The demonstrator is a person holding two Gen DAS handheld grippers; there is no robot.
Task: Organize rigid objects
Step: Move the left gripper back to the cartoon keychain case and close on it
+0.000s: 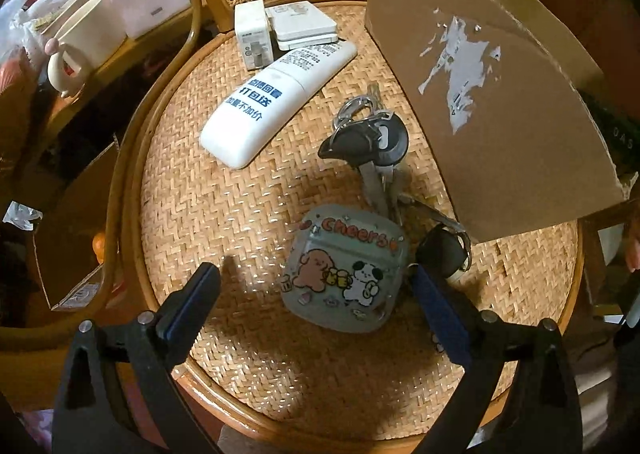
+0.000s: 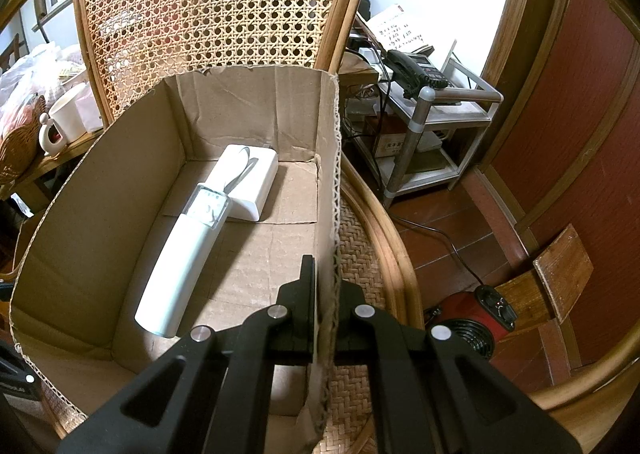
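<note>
In the left wrist view my left gripper (image 1: pixel 316 286) is open just above the woven chair seat (image 1: pixel 240 214). Its fingers straddle an earbud case (image 1: pixel 344 270) with cartoon dogs and "Cheers" on it. A bunch of keys (image 1: pixel 372 138) lies just beyond the case. A white remote (image 1: pixel 272 98), a white charger (image 1: pixel 250 34) and a flat white device (image 1: pixel 300 24) lie further back. In the right wrist view my right gripper (image 2: pixel 325 294) is shut on the right wall of a cardboard box (image 2: pixel 326 182). Inside lie a white tube-shaped device (image 2: pixel 188 250) and a white power bank (image 2: pixel 256 174).
The box's outer wall (image 1: pixel 492 94) stands at the seat's right side. The cane chair back (image 2: pixel 216 2) rises behind. A cream mug (image 1: pixel 80 42) stands on a cluttered side table at left. A metal shelf with a telephone (image 2: pixel 420 74) and a red heater (image 2: pixel 476 314) are at right.
</note>
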